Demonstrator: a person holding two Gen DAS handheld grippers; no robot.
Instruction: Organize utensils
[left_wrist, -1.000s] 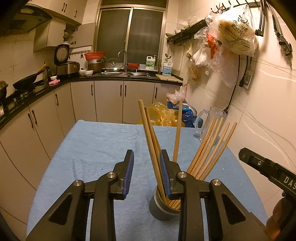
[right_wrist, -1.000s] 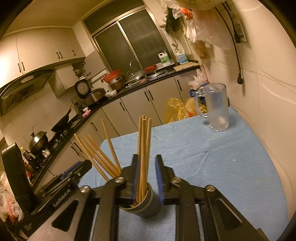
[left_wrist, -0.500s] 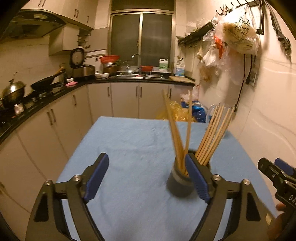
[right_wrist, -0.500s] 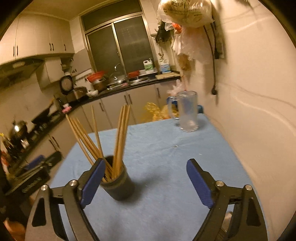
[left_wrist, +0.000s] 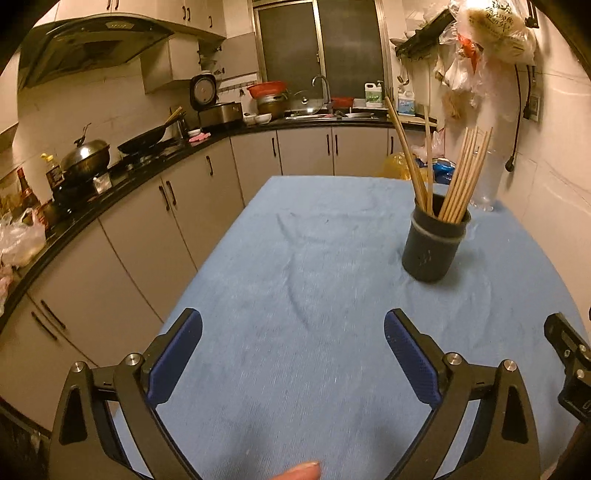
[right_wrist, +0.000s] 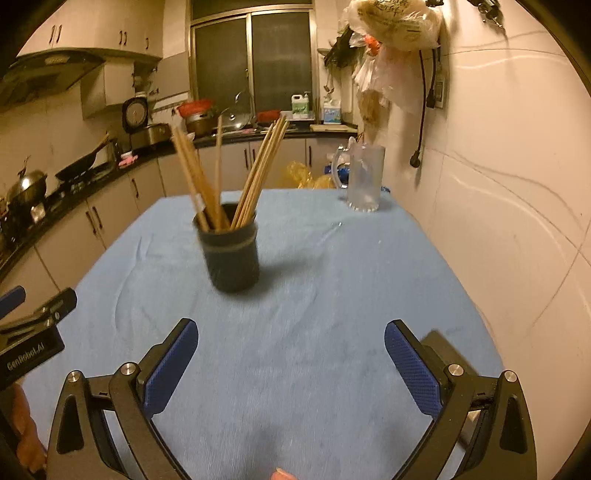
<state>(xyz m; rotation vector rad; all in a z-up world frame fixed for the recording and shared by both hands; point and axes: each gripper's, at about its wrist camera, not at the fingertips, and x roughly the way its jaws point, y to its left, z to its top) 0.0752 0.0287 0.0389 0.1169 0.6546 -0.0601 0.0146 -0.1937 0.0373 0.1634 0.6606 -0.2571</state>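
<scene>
A dark round holder (left_wrist: 434, 242) (right_wrist: 231, 253) stands upright on the blue cloth, with several wooden chopsticks (left_wrist: 458, 173) (right_wrist: 221, 173) fanned out of it. My left gripper (left_wrist: 293, 325) hangs over the cloth well short of the holder and to its left, its jaws still opening, nothing between them. My right gripper (right_wrist: 291, 334) is likewise back from the holder, which sits ahead and to the left; its jaws are still opening and hold nothing. A fingertip (left_wrist: 299, 472) shows at the bottom edge.
The blue-clothed table (left_wrist: 314, 258) runs to a white tiled wall (right_wrist: 498, 184) on the right. A clear glass mug (right_wrist: 364, 179) stands at the far right corner. Kitchen cabinets and a black counter (left_wrist: 155, 155) lie left, with plastic bags (right_wrist: 391, 22) hanging above.
Both grippers were closed around chopsticks in the holder; they have opened wide and drawn back from it, leaving the chopsticks standing in the holder.
</scene>
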